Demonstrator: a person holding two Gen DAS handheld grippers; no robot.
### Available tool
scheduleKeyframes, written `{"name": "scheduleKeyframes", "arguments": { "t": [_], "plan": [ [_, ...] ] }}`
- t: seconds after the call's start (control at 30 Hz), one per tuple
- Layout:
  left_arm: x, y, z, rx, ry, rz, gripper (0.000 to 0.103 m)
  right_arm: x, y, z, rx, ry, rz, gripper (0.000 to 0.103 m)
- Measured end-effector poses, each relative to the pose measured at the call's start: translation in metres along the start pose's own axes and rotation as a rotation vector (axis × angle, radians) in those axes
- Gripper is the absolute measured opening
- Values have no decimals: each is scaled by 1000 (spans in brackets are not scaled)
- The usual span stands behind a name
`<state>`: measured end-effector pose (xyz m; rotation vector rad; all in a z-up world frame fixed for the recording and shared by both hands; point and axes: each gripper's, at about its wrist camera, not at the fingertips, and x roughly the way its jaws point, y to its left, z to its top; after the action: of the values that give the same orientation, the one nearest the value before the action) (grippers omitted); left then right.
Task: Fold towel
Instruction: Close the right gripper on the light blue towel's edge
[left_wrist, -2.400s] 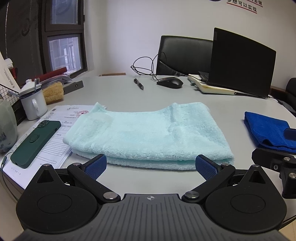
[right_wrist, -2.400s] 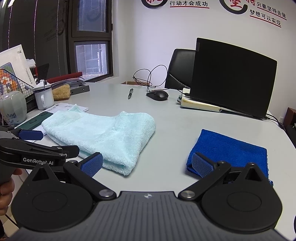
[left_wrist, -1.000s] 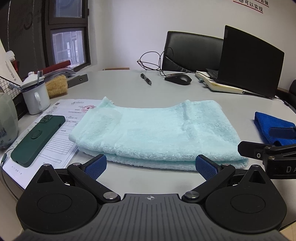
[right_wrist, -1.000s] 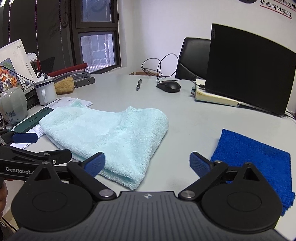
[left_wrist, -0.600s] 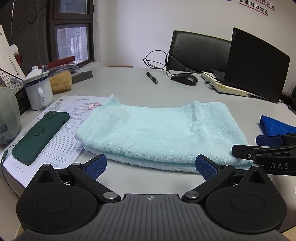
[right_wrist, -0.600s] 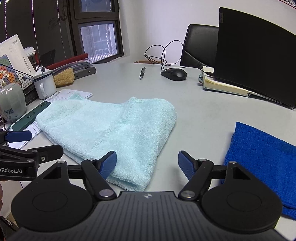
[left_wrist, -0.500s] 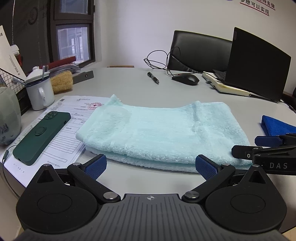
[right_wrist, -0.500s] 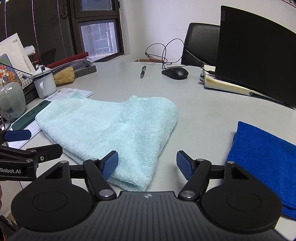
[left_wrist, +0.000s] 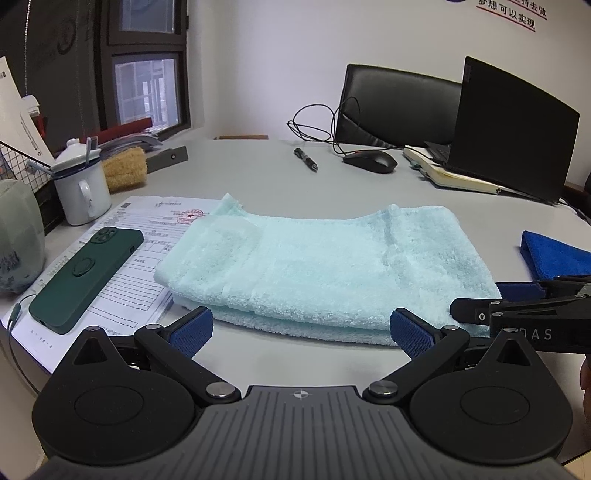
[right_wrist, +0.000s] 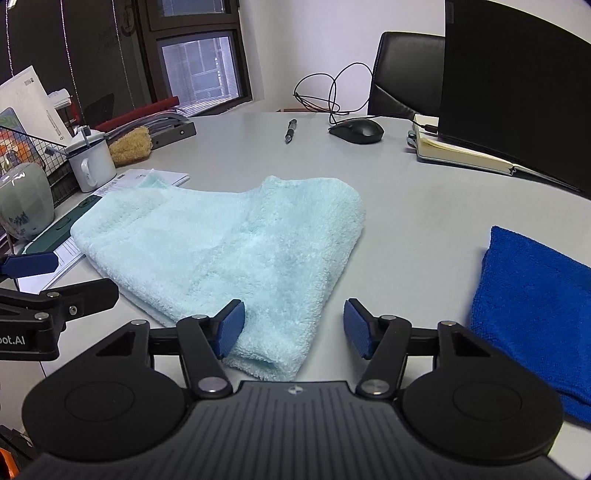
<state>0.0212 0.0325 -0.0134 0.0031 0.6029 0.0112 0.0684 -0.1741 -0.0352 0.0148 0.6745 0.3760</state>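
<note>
Towel, pale aqua and folded double, lay flat on the grey bench. Left hand-held gripper gaped wide before its near edge, holding nothing. Right hand-held gripper stood partly open astride its near corner, gripping nothing.

Pale aqua towel lies flat, apparently folded double, on the table.
</note>
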Motion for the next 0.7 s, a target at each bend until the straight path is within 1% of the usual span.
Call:
{"name": "scheduleKeyframes", "arguments": {
  "t": [0.13, 0.17, 0.27, 0.5, 0.7],
  "plan": [
    [0, 2, 1, -5, -5, 8, 103, -1, 1, 0, 4, -8, 14, 31],
    [0, 3, 1, -7, -7, 10, 103, -2, 1, 0, 5, -12, 15, 27],
    [0, 5, 2, -10, -13, 14, 103, -6, -1, 0, 12, -20, 14, 21],
    [-4, -2, 1, 24, -49, 2, 103, -24, -18, -7, 26, -21, -5, 20],
    [-8, -10, -1, 62, -80, -11, 103, -47, -37, -19, 35, -19, -31, 20]
  ]
}}
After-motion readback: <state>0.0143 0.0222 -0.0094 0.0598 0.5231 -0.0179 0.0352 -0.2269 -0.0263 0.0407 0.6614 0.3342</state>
